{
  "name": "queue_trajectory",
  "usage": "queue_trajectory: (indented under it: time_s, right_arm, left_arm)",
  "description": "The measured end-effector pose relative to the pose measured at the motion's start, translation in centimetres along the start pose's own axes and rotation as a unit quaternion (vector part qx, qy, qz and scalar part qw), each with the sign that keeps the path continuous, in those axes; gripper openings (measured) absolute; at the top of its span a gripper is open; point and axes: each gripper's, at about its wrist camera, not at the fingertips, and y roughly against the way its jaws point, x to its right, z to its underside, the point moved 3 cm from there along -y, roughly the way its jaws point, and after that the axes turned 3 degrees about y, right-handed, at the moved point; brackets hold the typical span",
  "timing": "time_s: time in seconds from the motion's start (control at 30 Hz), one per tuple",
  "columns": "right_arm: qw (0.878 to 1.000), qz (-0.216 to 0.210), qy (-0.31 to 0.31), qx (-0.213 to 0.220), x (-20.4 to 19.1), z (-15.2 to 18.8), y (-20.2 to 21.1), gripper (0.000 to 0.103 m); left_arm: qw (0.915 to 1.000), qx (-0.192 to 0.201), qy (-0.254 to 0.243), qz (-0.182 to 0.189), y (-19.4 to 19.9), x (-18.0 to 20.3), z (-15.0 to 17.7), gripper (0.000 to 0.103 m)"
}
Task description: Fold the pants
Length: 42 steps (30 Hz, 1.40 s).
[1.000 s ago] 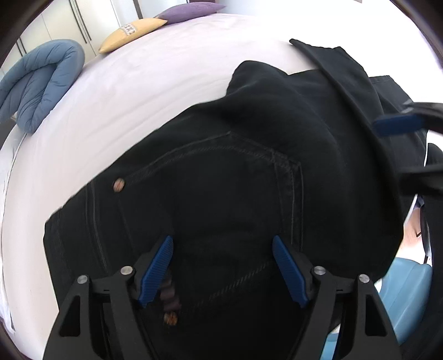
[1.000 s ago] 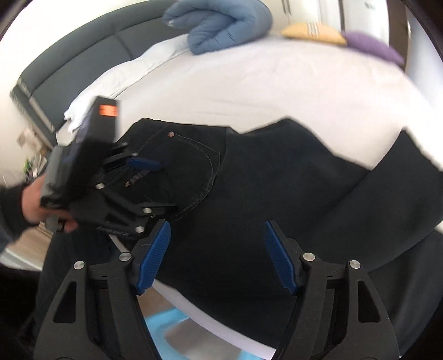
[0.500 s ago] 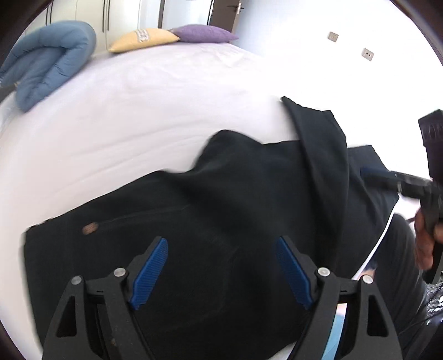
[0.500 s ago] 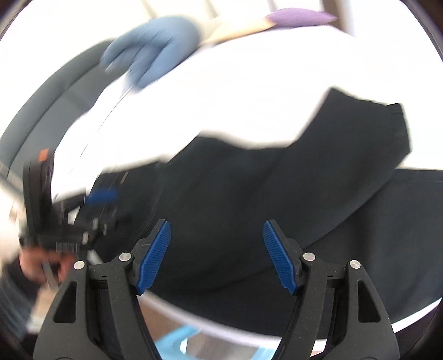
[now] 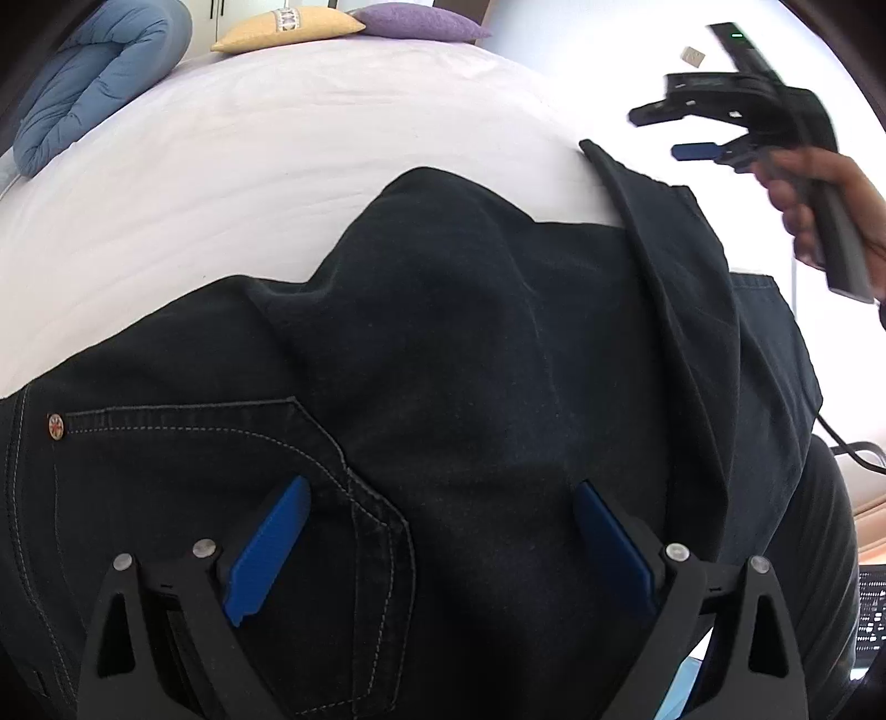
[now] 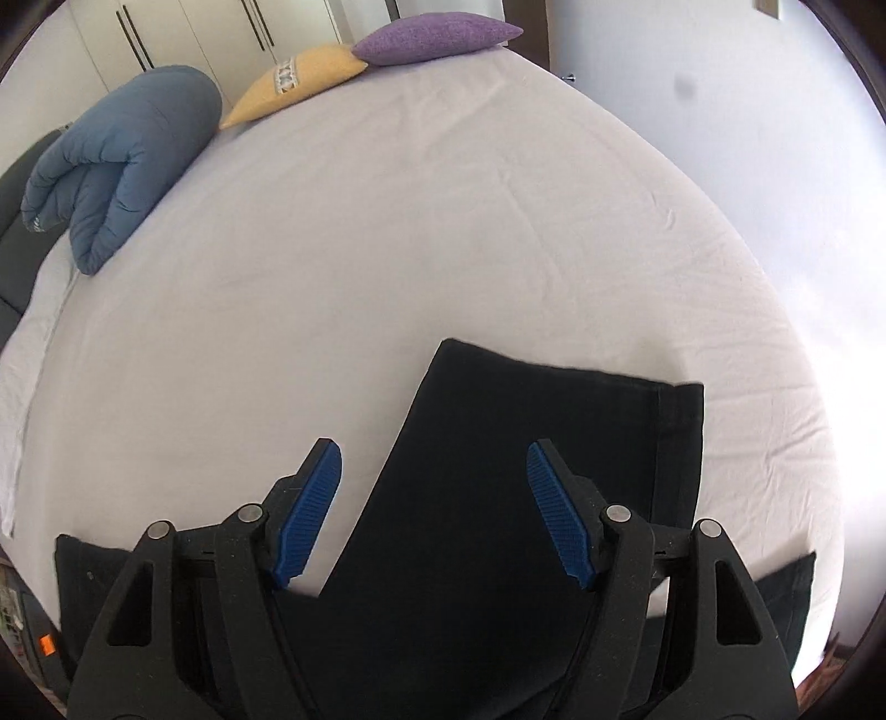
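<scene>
**Black jeans spread across the near edge of the bed**

Left wrist view: the left tool (image 5: pixel 437 531) hangs above the black jeans (image 5: pixel 470 360) with its blue pads wide apart and nothing between them. The jeans lie on the white bed sheet (image 5: pixel 277 149), long axis running left to right along the near edge. A stitched pocket (image 5: pixel 232 454) with a copper rivet (image 5: pixel 56 426) sits at the left; one leg (image 5: pixel 670 266) crosses at an angle toward the far right. The right tool (image 5: pixel 695 150) is held in a hand (image 5: pixel 819 205) up at the far right, above the jeans; how far its jaws are parted cannot be told here. At the far left lie a rolled blue duvet (image 5: pixel 83 105), a yellow cushion (image 5: pixel 288 27) and a purple cushion (image 5: pixel 415 22).

Right wrist view: the right tool (image 6: pixel 434 512) is spread wide and grips nothing. Below it a trouser leg (image 6: pixel 526 471) points away toward the far right, its hem (image 6: pixel 678 437) the farthest part. No writing is legible on the duvet (image 6: pixel 122 160) or on the patterned band of the yellow cushion (image 6: pixel 299 77).
</scene>
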Motion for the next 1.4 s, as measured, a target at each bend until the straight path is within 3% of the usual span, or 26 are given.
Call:
queue_trajectory:
  time_s: [0.2,0.37,0.47,0.5,0.53,0.63,0.7,0.8,0.93,1.1,1.33,1.4]
  right_arm:
    - [0.996,0.070,0.025,-0.046,-2.4,-1.1,-5.7,0.069]
    - [0.993,0.087,0.016,-0.082,-2.9,-0.9,-9.2,0.069]
    - [0.994,0.083,0.003,-0.074,-2.3,-1.5,-10.2,0.067]
    - [0.994,0.079,-0.004,-0.070,-1.9,-1.9,-10.3,0.057]
    - [0.995,0.076,-0.007,-0.068,-1.6,-2.1,-10.3,0.040]
    - [0.996,0.062,-0.005,-0.068,-0.4,-2.1,-9.8,0.016]
    - [0.997,0.037,-0.022,-0.063,0.7,-2.4,-9.3,0.009]
    - [0.998,0.009,-0.048,-0.035,2.8,-2.3,-7.5,0.006]
    - [0.996,-0.028,-0.079,0.023,5.4,-1.3,-2.7,0.005]
    - [0.981,-0.068,-0.159,0.090,11.3,3.0,3.8,0.005]
    - [0.959,-0.045,-0.241,0.145,16.9,14.2,10.6,0.004]
    - [0.944,-0.045,-0.291,0.149,20.1,17.1,10.4,0.004]
  left_arm:
    - [0.9999,0.016,0.004,0.003,1.0,-1.2,-0.2,0.096]
    - [0.9997,0.023,-0.003,-0.006,0.8,-0.9,-0.1,0.095]
    - [0.9995,0.027,0.004,-0.014,0.8,-0.8,-0.3,0.084]
    - [0.9994,0.029,0.010,-0.015,1.0,-1.1,-0.3,0.077]
    - [0.9993,0.030,0.015,-0.016,1.3,-1.4,-0.4,0.074]
    - [0.9989,0.029,0.035,-0.013,2.1,-2.4,-0.6,0.053]
    - [0.9982,0.028,0.052,-0.005,2.8,-3.1,-1.0,0.027]
    - [0.9960,0.037,0.079,0.020,3.9,-3.5,-1.5,0.012]
    - [0.9958,0.025,0.085,0.024,3.1,-3.4,-1.8,0.009]
    - [0.9896,0.007,0.135,0.049,1.3,-4.7,-1.5,0.006]
    - [0.9864,-0.009,0.154,0.056,1.1,-5.4,-2.1,0.006]
    - [0.9860,-0.012,0.157,0.053,1.3,-5.7,-2.3,0.006]
